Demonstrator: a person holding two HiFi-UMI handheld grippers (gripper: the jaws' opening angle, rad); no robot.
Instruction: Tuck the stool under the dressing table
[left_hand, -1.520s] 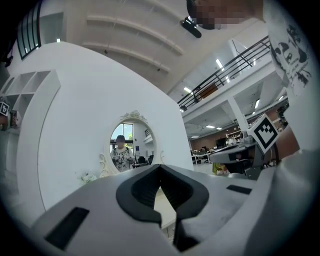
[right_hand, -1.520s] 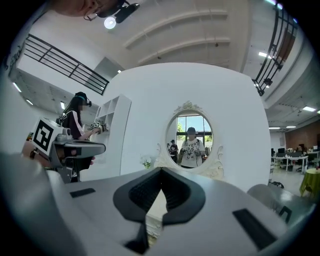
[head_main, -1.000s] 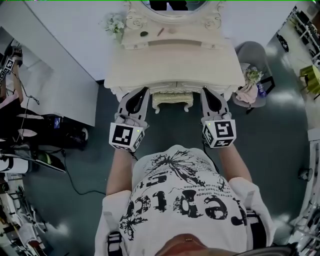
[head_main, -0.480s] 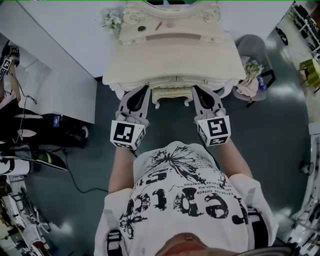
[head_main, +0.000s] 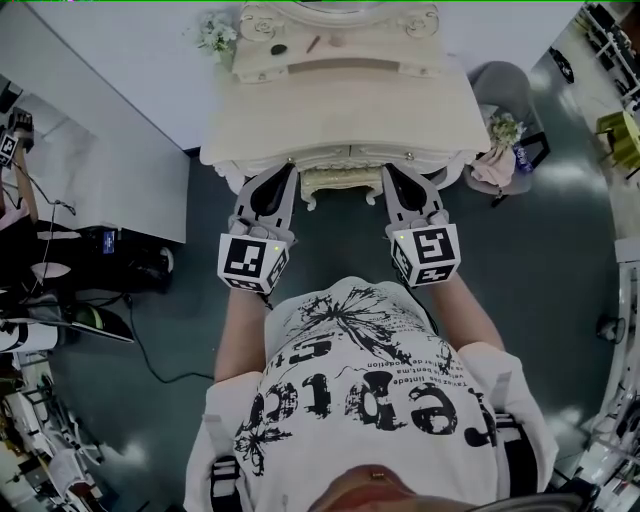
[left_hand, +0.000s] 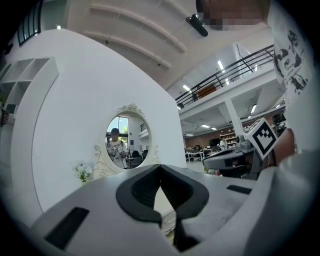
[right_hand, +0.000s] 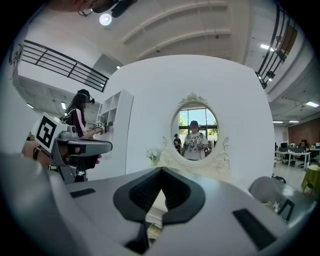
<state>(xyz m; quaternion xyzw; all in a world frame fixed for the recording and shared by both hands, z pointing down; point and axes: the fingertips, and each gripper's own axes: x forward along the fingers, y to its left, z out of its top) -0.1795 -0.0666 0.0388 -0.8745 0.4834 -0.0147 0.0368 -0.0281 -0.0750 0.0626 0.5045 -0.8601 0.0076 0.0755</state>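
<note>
- Stool (head_main: 343, 184) is sliding further under desk (head_main: 340, 110); only its front edge is showing.
- Left gripper (head_main: 283, 172), right gripper (head_main: 393, 172) are flanking it, jaws closed, empty.
- Nearly tucked; final nudge remaining.

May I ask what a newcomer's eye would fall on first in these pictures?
The ornate cream dressing table at the top of the head view draws the eye first, with the matching stool poking out from under its front edge. Next come the left tool and right tool, both shut, one at each side of the stool.
</note>
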